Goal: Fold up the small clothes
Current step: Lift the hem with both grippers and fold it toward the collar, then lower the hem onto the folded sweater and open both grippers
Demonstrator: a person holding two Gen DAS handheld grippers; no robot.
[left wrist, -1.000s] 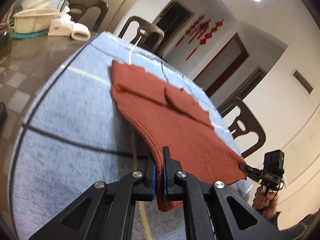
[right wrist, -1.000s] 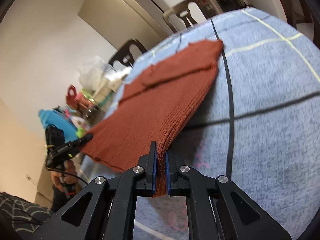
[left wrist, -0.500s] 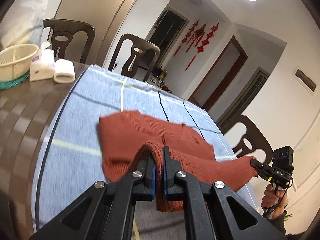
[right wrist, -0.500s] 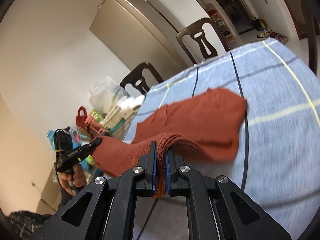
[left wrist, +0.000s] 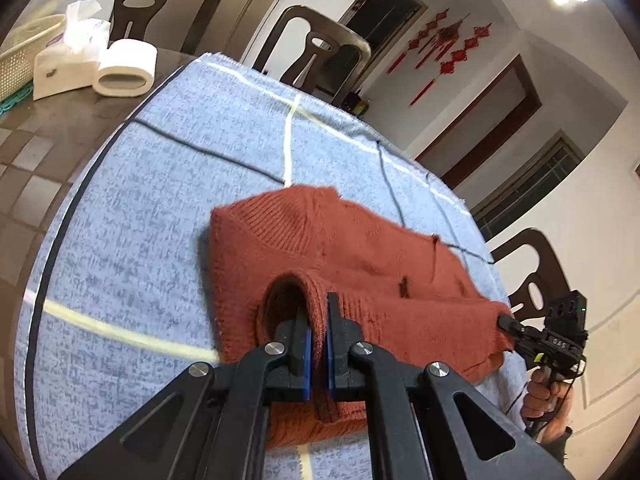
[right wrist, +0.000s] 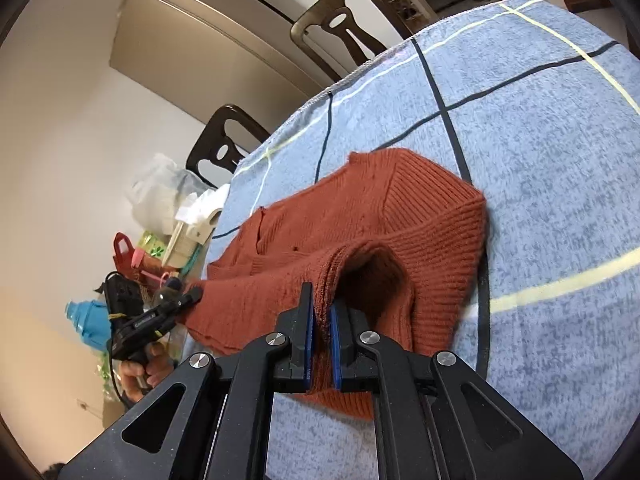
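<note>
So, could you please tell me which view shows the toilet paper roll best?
The left wrist view: the toilet paper roll lies whole and unobstructed on the dark table, beside the tissue pack. In the right wrist view I cannot pick it out among the clutter past the blue cloth's far edge.

The right hand-held gripper [right wrist: 320, 320] pinches the rust-red knit sweater's [right wrist: 400, 220] edge above the blue checked cloth [right wrist: 560, 160].

Your left gripper [left wrist: 317, 336] has its jaws closed on a fold of the sweater [left wrist: 360, 256], fingers pointing toward 12 o'clock. Your right gripper [right wrist: 320, 332] is clamped likewise on the opposite edge; in the left wrist view it enters from 4 o'clock, your hand [left wrist: 546, 398] wrapped around its handle.
</note>
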